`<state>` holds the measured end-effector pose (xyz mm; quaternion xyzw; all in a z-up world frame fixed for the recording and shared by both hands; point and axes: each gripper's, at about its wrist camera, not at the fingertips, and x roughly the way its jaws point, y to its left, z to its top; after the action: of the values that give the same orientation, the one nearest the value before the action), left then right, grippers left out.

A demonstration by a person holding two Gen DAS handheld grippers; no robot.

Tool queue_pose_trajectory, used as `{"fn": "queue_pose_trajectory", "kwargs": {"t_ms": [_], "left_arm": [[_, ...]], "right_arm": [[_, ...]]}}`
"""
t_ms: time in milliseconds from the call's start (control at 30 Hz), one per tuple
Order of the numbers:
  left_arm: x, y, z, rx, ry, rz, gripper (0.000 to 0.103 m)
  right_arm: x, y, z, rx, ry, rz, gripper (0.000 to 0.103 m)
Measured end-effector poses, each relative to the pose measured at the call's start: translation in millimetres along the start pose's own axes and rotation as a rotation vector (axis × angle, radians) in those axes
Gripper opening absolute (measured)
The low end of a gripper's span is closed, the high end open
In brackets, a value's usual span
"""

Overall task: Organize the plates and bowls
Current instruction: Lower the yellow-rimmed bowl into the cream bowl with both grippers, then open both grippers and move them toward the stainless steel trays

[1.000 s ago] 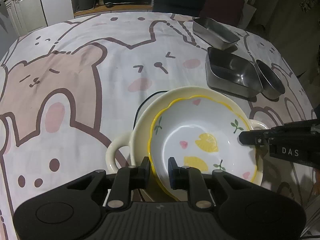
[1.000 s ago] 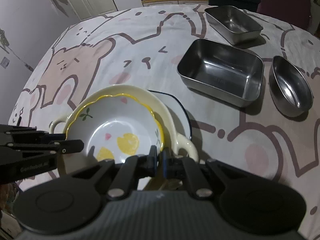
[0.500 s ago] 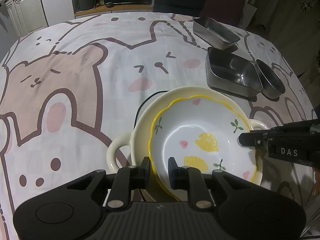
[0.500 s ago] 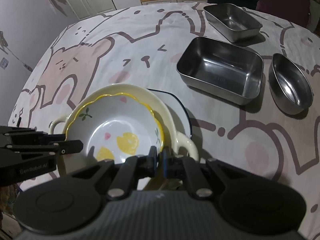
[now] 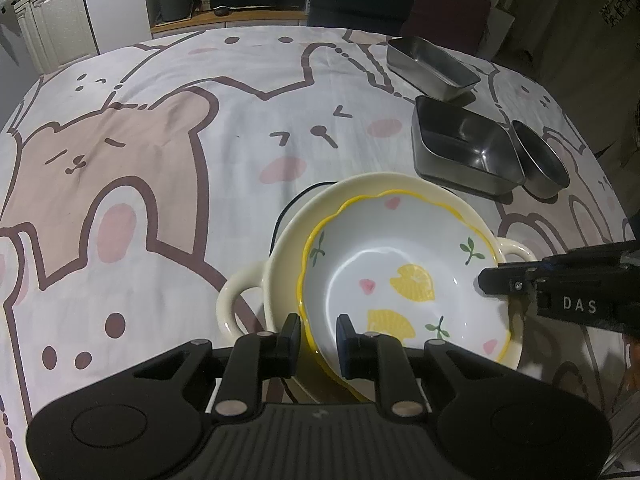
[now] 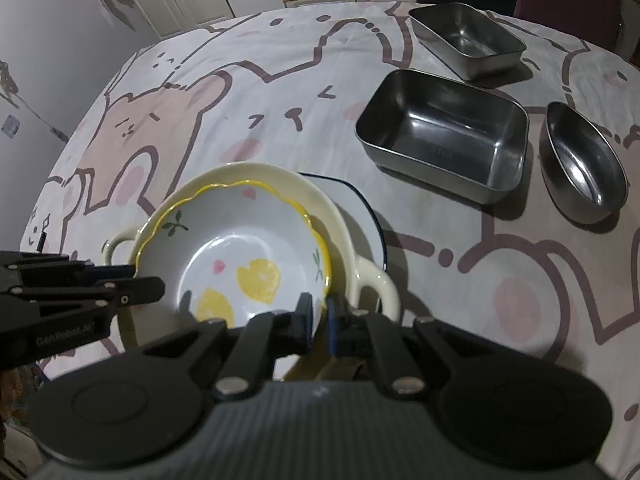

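Observation:
A white lemon-print bowl point(image 5: 400, 264) point(image 6: 240, 248) with a wavy yellow rim sits inside a cream two-handled bowl point(image 5: 360, 184) point(image 6: 256, 168). Both rest on a white plate with a dark blue rim point(image 6: 352, 208). My left gripper point(image 5: 318, 334) is shut on the lemon bowl's near rim, one finger inside and one outside. On the opposite side, my right gripper point(image 6: 318, 316) pinches that bowl's rim between narrowly parted fingers. Each gripper also shows from the side in the other's view: the right gripper point(image 5: 486, 280) and the left gripper point(image 6: 160, 292).
Beyond the stack stand a large rectangular steel tray point(image 6: 440, 140), a smaller steel tray point(image 6: 468, 40) and an oval steel dish point(image 6: 584, 160). The bear-print tablecloth point(image 5: 160, 160) stretches to the left and far side. Cabinets and a counter lie past the table's far edge.
The right gripper's fingers stand a touch wider apart on the rim. The bowls and both hands have kept still.

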<state>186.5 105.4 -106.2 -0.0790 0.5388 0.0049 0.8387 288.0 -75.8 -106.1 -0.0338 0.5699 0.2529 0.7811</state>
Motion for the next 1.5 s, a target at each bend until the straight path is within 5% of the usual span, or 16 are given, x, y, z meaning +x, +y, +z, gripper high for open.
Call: {"fn": "queue_pose_trajectory", "kwargs": {"t_ms": [333,667,867,1267,1367,1500], "left_arm": [[-11,-3,-2,-0.003,-0.012,0.012,0.027],[-33,-10,0,-0.023,-0.098,0.032,0.084],[-40,-20,14,-0.048,-0.191,0.027,0.102],[-3,-61,74,-0.052,-0.288,-0.014,0.103],[15,-68,88,-0.052,-0.273,-0.047,0.090],[38,-72,102,-0.058,-0.235,-0.089,0.064]], "right_arm": [[-11,1,-4,-0.006,-0.024,0.014,0.022],[-47,0,-17,-0.031,-0.126,0.043,0.071],[-81,-30,-20,0.034,-0.271,0.040,0.103],[-97,-119,-9,0.326,-0.384,-0.026,0.103],[-89,-136,0,0.387,-0.358,0.004,0.097],[-69,-155,16,0.442,-0.297,0.049,0.071]]}}
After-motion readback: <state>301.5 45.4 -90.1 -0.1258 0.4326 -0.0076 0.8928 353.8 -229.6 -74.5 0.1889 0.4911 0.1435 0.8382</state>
